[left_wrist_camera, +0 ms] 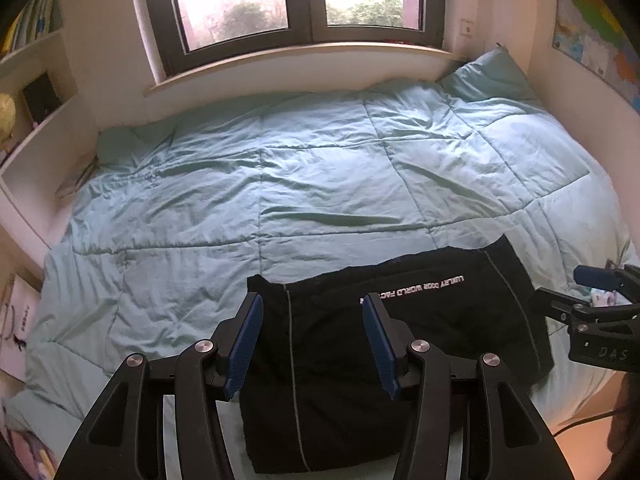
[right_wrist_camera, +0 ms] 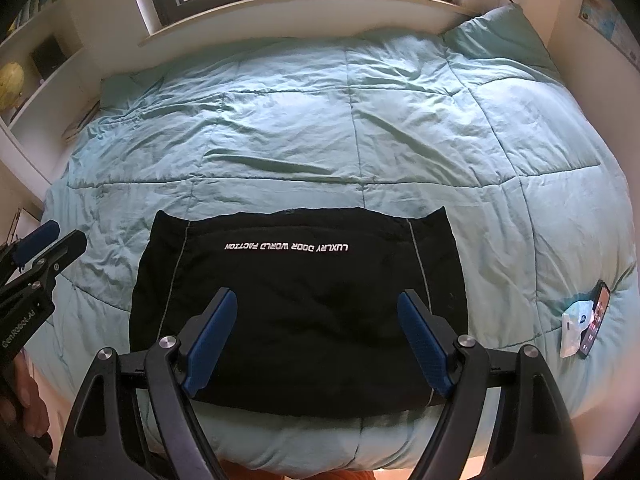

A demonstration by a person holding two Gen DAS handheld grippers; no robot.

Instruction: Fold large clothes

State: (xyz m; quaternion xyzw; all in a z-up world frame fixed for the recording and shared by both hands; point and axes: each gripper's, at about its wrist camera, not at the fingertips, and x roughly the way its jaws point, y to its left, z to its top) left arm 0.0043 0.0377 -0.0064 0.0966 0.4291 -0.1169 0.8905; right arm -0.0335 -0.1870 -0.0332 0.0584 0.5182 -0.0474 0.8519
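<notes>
black garment (right_wrist_camera: 300,312) lies folded into a flat rectangle on the teal duvet (right_wrist_camera: 360,140) at the near edge of the bed, white lettering facing up. left gripper (left_wrist_camera: 312,340) and right gripper (right_wrist_camera: 316,340) both above it w/ fingers spread, nothing held. phone (right_wrist_camera: 596,324) on the duvet to the right, resting on a white item, poss. a tissue pack.

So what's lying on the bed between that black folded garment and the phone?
Nothing but bare teal quilt; the right wrist view shows it between the black garment and the phone.
</notes>
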